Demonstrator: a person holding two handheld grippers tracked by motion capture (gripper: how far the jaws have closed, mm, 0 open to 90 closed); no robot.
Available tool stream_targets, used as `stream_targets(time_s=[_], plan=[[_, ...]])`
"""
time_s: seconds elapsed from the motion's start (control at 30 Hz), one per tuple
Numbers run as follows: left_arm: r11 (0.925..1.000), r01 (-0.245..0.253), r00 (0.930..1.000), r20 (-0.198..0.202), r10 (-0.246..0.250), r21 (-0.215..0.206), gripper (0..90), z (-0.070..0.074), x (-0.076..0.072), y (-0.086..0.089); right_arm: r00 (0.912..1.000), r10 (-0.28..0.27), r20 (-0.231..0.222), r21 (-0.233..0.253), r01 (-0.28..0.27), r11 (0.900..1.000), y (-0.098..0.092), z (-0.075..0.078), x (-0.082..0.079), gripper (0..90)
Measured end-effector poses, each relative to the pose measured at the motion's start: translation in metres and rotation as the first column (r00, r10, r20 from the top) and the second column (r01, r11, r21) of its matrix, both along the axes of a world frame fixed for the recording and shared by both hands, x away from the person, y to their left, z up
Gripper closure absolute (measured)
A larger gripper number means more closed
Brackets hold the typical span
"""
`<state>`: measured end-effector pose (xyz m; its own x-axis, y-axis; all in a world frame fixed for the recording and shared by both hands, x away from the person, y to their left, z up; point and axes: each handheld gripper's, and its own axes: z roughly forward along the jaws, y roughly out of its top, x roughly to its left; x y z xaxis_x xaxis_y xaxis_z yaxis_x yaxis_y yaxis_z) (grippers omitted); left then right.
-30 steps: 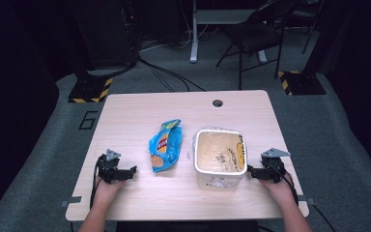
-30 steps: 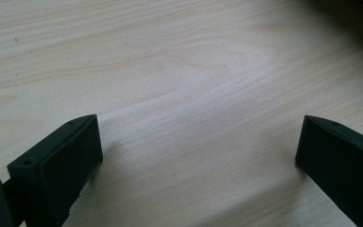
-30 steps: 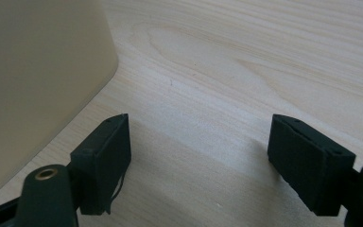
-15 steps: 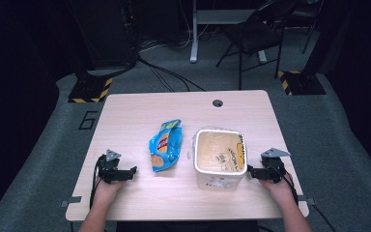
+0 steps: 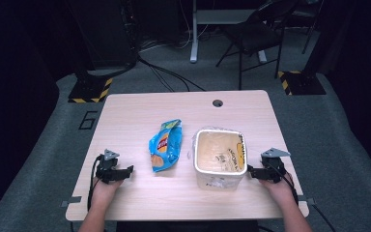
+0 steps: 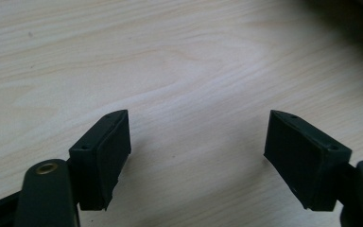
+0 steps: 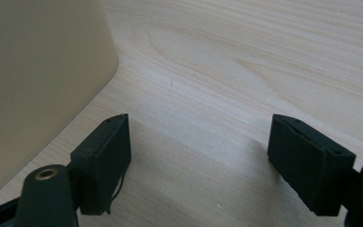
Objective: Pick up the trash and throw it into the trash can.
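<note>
Wooden table (image 5: pixel 140 116) takes up the centre of the high view, with a round cable hole (image 5: pixel 217 103) near its upper edge.

White plastic tub (image 5: pixel 221 155), lower centre-right of the frame, stands upright and open at the top. Its inside looks pale tan with some dark markings along the right wall; cannot tell whether anything lies in it.

Blue snack bag (image 5: pixel 165 144) lies flat just left of the tub, near it, with a narrow strip of table between them.

Right gripper (image 5: pixel 252 171), lower right of the frame, rests on the table just beside the tub's right wall, jaws pointing at it. In the right gripper view the jaws are spread wide with bare wood between them, and the tub wall (image 7: pixel 38 80) sits at upper left.

Left gripper (image 5: pixel 128 169), lower left of the frame, rests on the table, jaws toward the bag, a clear gap apart. Left gripper view: jaws spread, nothing between them.
</note>
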<state>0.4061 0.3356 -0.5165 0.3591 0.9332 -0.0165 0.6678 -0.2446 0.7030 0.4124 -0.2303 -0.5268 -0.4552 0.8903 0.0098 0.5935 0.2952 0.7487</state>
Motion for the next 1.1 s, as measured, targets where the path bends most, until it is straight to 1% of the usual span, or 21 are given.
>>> stream_targets(time_s=[0.1,0.2,0.23,0.33,0.43,0.5,0.53,0.6,0.7,0.73,0.83,0.93,0.97,1.0,1.03,1.1], plan=[[0.9997,0.020,0.9998,0.004,-0.020,-0.013,25.3,0.004,-0.002,-0.002,1.0000,-0.001,0.000,0.001,0.001,1.000,0.000,0.000,0.000,21.3],[0.9994,0.027,0.9996,0.008,-0.026,-0.021,26.8,0.008,-0.003,-0.003,1.0000,0.002,0.000,0.000,-0.002,1.000,0.000,0.000,0.000,21.3],[0.9992,0.027,0.9996,0.009,-0.027,-0.029,28.2,0.010,-0.004,-0.003,1.0000,0.002,0.000,0.000,-0.002,1.000,0.000,0.000,0.000,21.3],[0.9991,0.030,0.9995,0.008,-0.030,-0.031,29.3,0.014,-0.005,-0.003,1.0000,0.002,-0.001,0.000,-0.002,1.000,0.000,0.000,0.000,21.3],[0.9983,0.026,0.9996,0.010,-0.025,-0.052,30.9,0.018,-0.007,-0.003,1.0000,0.002,0.000,0.000,-0.002,1.000,0.000,0.000,0.000,21.3],[0.9982,0.025,0.9996,0.012,-0.025,-0.054,31.3,0.023,-0.008,-0.002,1.0000,0.002,0.000,0.000,-0.002,1.000,0.000,0.000,0.000,21.3],[0.9980,0.022,0.9996,0.018,-0.021,-0.059,31.7,0.028,-0.009,-0.002,1.0000,0.001,0.000,0.000,-0.001,1.000,0.000,0.000,0.000,21.3],[0.9979,0.022,0.9996,0.019,-0.021,-0.061,31.9,0.030,-0.009,-0.003,1.0000,0.002,0.000,-0.001,-0.002,1.000,0.000,0.000,0.000,21.3],[0.9981,0.030,0.9995,0.015,-0.029,-0.054,33.1,0.037,-0.009,-0.006,1.0000,0.002,0.000,0.000,-0.002,1.000,0.000,0.000,0.000,21.3],[0.9984,0.036,0.9993,0.015,-0.035,-0.044,34.1,0.039,-0.008,-0.007,1.0000,0.002,0.000,0.000,-0.002,1.000,0.000,0.000,0.000,21.3],[0.9977,0.053,0.9985,0.015,-0.052,-0.042,35.1,0.046,-0.007,-0.012,1.0000,0.002,0.000,0.000,-0.002,1.000,0.000,0.000,0.000,21.2],[0.9963,0.068,0.9977,0.006,-0.067,-0.052,37.4,0.053,-0.005,-0.018,1.0000,0.002,0.000,0.000,-0.002,1.000,0.000,0.000,0.000,21.2],[0.9961,0.074,0.9973,0.006,-0.074,-0.049,37.9,0.056,-0.004,-0.020,1.0000,0.002,0.000,0.000,-0.002,1.000,0.000,0.000,0.000,21.2],[0.9950,0.093,0.9957,0.007,-0.092,-0.037,38.2,0.061,-0.002,-0.025,1.0000,0.002,0.000,0.000,-0.002,1.000,0.000,0.000,0.000,21.2],[0.9950,0.093,0.9957,0.007,-0.092,-0.037,38.2,0.061,-0.002,-0.025,1.0000,0.002,0.000,-0.001,-0.002,1.000,0.000,0.000,0.000,21.2],[0.9941,0.104,0.9946,0.009,-0.103,-0.032,38.2,0.066,0.000,-0.031,1.0000,0.002,0.000,0.000,-0.002,1.000,0.000,0.000,0.000,21.2]])
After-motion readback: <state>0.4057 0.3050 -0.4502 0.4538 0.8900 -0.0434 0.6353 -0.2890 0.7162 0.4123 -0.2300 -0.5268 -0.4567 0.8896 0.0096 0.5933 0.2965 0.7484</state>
